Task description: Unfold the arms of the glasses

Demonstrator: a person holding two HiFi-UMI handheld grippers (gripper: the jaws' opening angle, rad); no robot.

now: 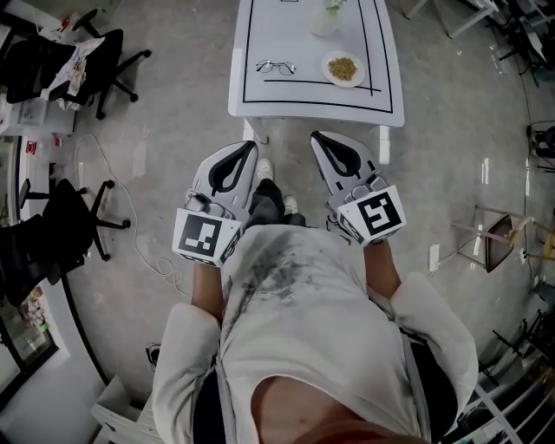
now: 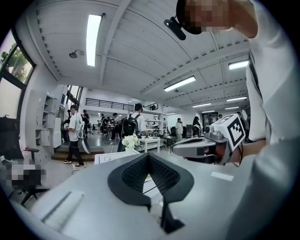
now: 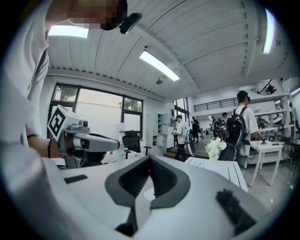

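Thin-framed glasses (image 1: pixel 275 67) lie on the left part of a white table (image 1: pixel 260 102) ahead of me; whether their arms are folded is too small to tell. Both grippers are held close to my chest, well short of the table and apart from the glasses. The left gripper (image 1: pixel 250 146) points at the table's near edge, its jaws shut with nothing between them (image 2: pixel 149 155). Beside it, the right gripper (image 1: pixel 317 136) is likewise shut and empty (image 3: pixel 150 158). The glasses do not show in either gripper view.
On the table also stand a plate of food (image 1: pixel 343 68) and a vase of white flowers (image 1: pixel 327 17). Office chairs (image 1: pixel 87 61) and a floor cable (image 1: pixel 130 208) are to the left, a chair (image 1: pixel 499 238) to the right. Several people stand in the background (image 2: pixel 75 136).
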